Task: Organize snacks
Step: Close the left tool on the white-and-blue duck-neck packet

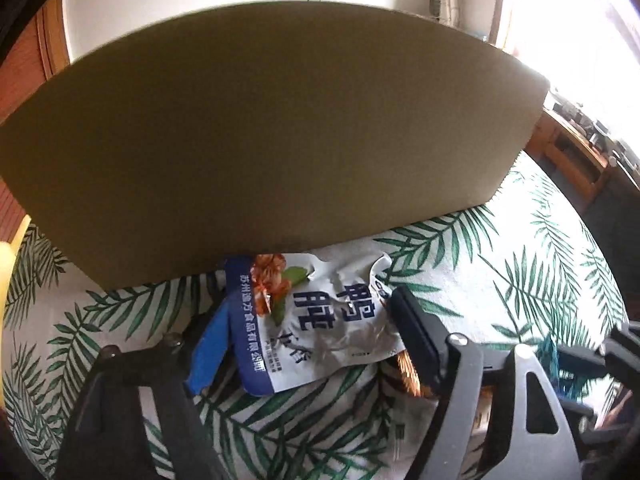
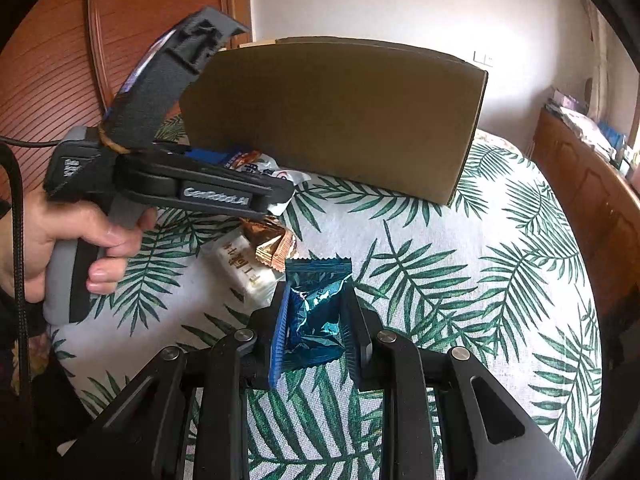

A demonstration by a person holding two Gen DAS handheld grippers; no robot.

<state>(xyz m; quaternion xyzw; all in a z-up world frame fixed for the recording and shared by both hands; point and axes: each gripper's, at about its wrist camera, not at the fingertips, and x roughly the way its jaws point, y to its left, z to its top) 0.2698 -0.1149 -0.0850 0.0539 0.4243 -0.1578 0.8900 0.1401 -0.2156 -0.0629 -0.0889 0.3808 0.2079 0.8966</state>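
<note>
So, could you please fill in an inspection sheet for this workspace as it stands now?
Surface: palm-leaf cloth, flat.
Job's things: white packet in left tongs; blue packet in right tongs; gold packet and pale packet lie touching on the cloth; cardboard box stands behind them.
Clutter: nothing seen.
Grippers: both shut on packets, the left one close to the box.
Cables: black cable runs past the left hand.
Surroundings: wooden door, white wall, wooden cabinet at right.
</note>
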